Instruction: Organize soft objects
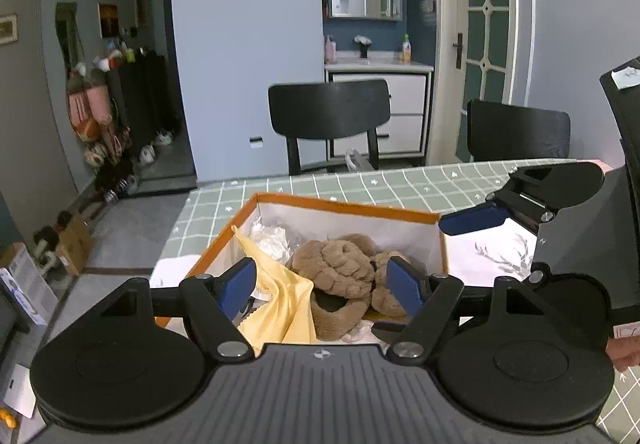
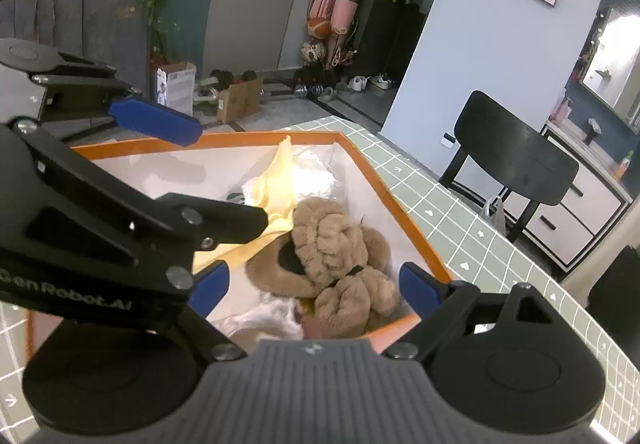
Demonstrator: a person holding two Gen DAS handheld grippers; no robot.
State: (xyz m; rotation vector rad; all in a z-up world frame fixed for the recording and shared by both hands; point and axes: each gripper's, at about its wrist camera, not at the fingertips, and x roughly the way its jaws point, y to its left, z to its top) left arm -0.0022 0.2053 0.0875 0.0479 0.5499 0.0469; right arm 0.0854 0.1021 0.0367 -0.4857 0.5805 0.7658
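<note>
An orange-rimmed box with white inner walls stands on the green tiled table; its rim also shows in the right wrist view. Inside lie a pair of brown fluffy slippers, a pale yellow cloth and crumpled white paper. My left gripper is open and empty, hovering over the slippers at the box's near side. My right gripper is open and empty above the slippers. Each gripper shows in the other's view, at the box's edge.
The green tiled table carries a white patterned sheet right of the box. Two black chairs stand at the table's far edge. Boxes, dumbbells and shoes lie on the floor.
</note>
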